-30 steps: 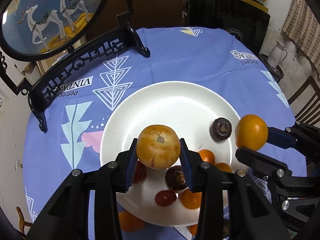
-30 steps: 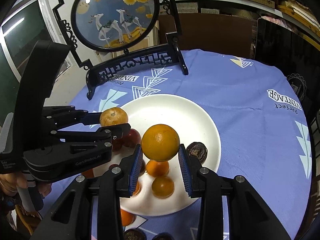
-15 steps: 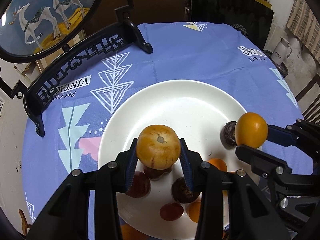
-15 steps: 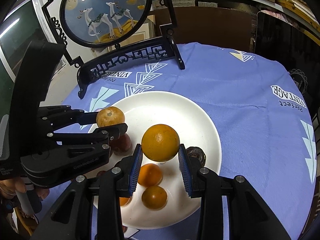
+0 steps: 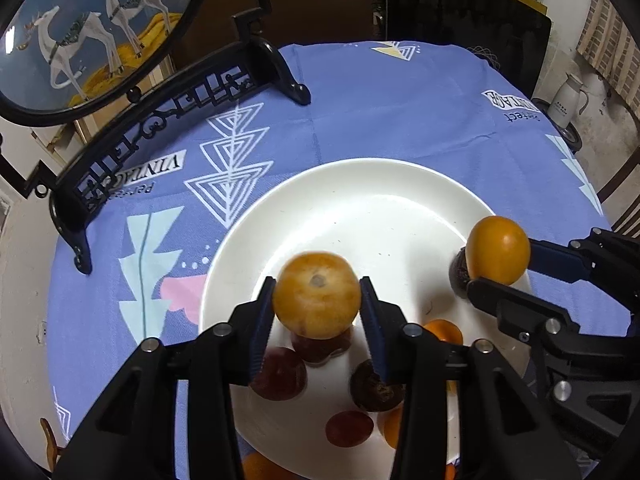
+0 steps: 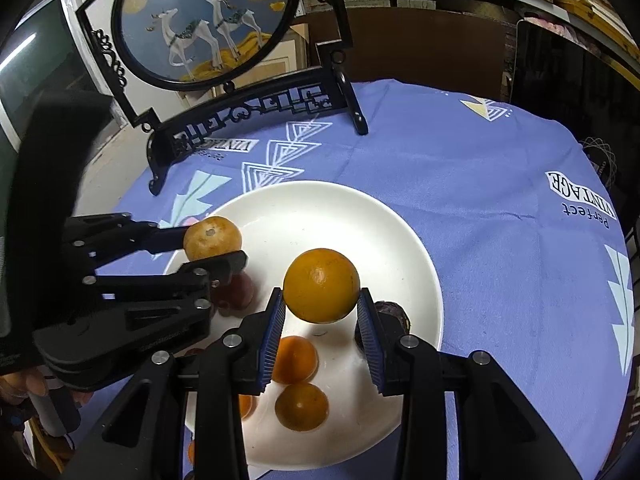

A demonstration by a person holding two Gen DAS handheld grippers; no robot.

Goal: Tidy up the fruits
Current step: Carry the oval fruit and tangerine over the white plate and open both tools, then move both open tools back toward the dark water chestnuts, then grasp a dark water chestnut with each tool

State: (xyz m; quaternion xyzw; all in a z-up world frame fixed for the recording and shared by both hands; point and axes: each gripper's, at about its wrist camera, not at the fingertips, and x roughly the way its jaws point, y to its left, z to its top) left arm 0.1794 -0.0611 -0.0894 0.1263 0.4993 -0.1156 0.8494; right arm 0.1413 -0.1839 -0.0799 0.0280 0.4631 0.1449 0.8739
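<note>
A white plate [image 5: 360, 200] lies on the blue tablecloth and also shows in the right wrist view [image 6: 320, 216]. My left gripper [image 5: 317, 308] is shut on a tan-orange fruit [image 5: 316, 294] held above the plate's near part; it also shows in the right wrist view [image 6: 212, 238]. My right gripper [image 6: 321, 312] is shut on a smooth orange [image 6: 321, 285] above the plate's right side; the orange also shows in the left wrist view [image 5: 498, 250]. Several small oranges [image 6: 296, 360], red fruits [image 5: 280, 372] and dark passion fruits [image 5: 374, 386] lie on the plate's near half.
A black ornamental stand [image 5: 168, 116] with a round deer picture [image 6: 208, 16] stands at the table's far left. A dark screen [image 5: 460, 12] and a white kettle [image 5: 566, 100] are beyond the far right edge. More oranges [image 5: 260, 466] lie on the cloth near the plate's front rim.
Both grippers have moved forward over the plate with their fruits still held. The fruits on the plate now sit lower in both views.
</note>
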